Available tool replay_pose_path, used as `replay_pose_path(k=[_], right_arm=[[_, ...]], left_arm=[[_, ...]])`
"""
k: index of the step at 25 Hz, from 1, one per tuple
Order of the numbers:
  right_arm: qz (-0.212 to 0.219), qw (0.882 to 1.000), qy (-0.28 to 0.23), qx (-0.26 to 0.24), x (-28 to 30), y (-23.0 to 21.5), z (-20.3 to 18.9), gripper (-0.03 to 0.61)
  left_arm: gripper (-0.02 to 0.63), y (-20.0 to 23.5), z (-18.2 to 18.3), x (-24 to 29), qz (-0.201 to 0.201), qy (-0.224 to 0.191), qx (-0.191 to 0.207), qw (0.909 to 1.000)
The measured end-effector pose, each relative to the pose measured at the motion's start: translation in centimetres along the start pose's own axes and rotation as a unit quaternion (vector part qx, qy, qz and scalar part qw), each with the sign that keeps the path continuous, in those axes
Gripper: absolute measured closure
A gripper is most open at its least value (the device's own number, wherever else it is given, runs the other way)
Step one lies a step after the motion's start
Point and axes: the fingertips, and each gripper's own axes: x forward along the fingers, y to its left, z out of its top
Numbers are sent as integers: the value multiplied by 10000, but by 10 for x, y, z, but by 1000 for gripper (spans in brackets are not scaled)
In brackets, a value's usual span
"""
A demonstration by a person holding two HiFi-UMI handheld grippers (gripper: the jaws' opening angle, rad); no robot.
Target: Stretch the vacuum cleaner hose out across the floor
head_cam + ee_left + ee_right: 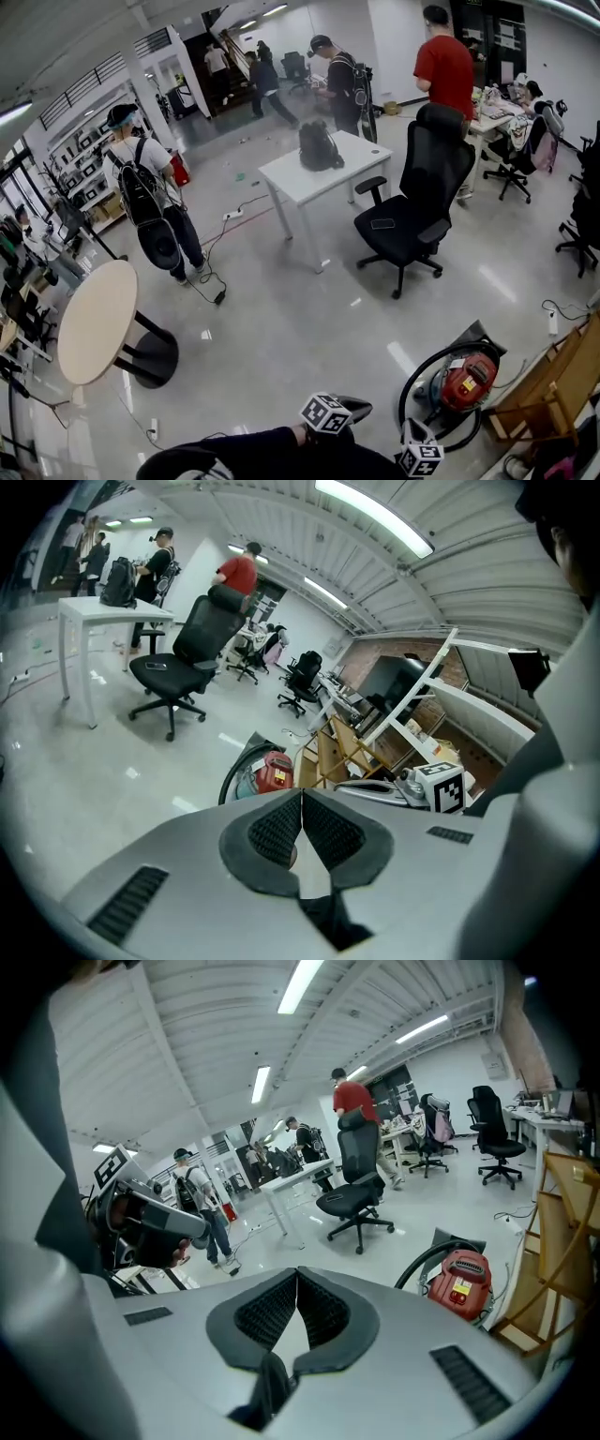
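We were on the approach, with nothing grabbed yet. At the lower right of the head view sat the red canister vacuum cleaner [467,380], on the pale floor just beside a wooden rack [553,389]. Its black ribbed hose [412,370] lay curled in a loop around the canister, not stretched at all. The left gripper [302,827] had its dark pads pressed together with nothing between them, and its own view showed the vacuum beyond the jaws, a little left of centre. The right gripper [297,1312] was closed tight and empty too, with the vacuum at the right of its view. Both were near the vacuum but touching nothing.

By our reading, the job had barely begun. The next move called for spreading one set of jaws, dipping toward the loop and finding a free stretch or end of the hose to pinch. After that, the open floor toward the black office chair [412,216] looked like the room to pull into.
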Motion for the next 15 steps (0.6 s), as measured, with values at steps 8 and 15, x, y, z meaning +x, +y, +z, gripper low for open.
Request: replay_pose_path(k=[8,15], right_arm=[[-667,9971,3,380,-16,-84,-10,565],[-2111,9742,-164,788,-10,-179,59,565]], left_arm=[[592,-12,31,88,-470,499,245,9973],[592,6,132,201,-1519,1013,1187,9760]])
